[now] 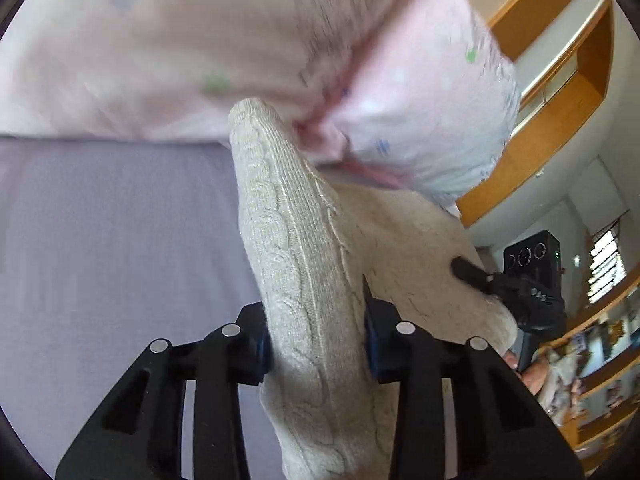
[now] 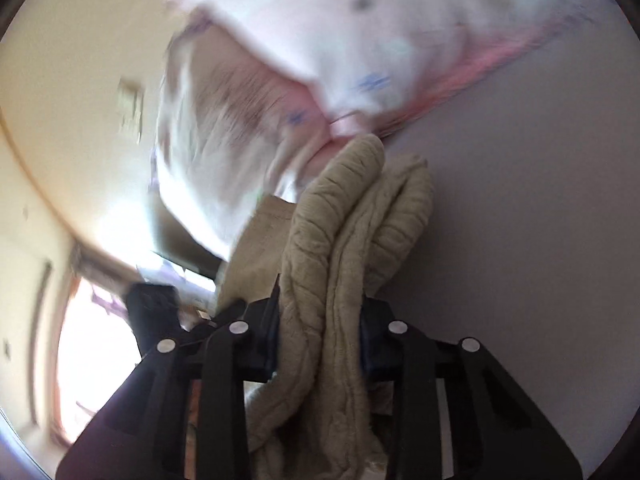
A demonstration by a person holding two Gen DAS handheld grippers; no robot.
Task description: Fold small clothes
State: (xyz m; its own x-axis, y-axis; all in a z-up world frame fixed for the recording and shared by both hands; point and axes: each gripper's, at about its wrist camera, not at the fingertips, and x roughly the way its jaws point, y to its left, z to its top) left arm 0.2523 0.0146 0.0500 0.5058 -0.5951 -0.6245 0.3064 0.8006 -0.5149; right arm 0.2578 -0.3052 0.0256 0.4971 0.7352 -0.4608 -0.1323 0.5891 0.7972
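Observation:
A cream cable-knit garment (image 1: pixel 304 264) is held up in the air, above a lavender surface (image 1: pixel 112 240). My left gripper (image 1: pixel 316 340) is shut on one bunched edge of it. My right gripper (image 2: pixel 318 332) is shut on another bunched, folded edge of the same knit (image 2: pixel 340 248). The right gripper also shows in the left wrist view (image 1: pixel 472 272), pinching the knit at its right side. A pale pink printed garment (image 1: pixel 248 44) with a darker pink trim lies beyond the knit, blurred; it also shows in the right wrist view (image 2: pixel 360 40).
Wooden shelving (image 1: pixel 560 92) curves along the right of the left wrist view, with cluttered shelves (image 1: pixel 592 376) lower down. A bright window (image 2: pixel 96 360) and cream wall (image 2: pixel 72 80) fill the left of the right wrist view.

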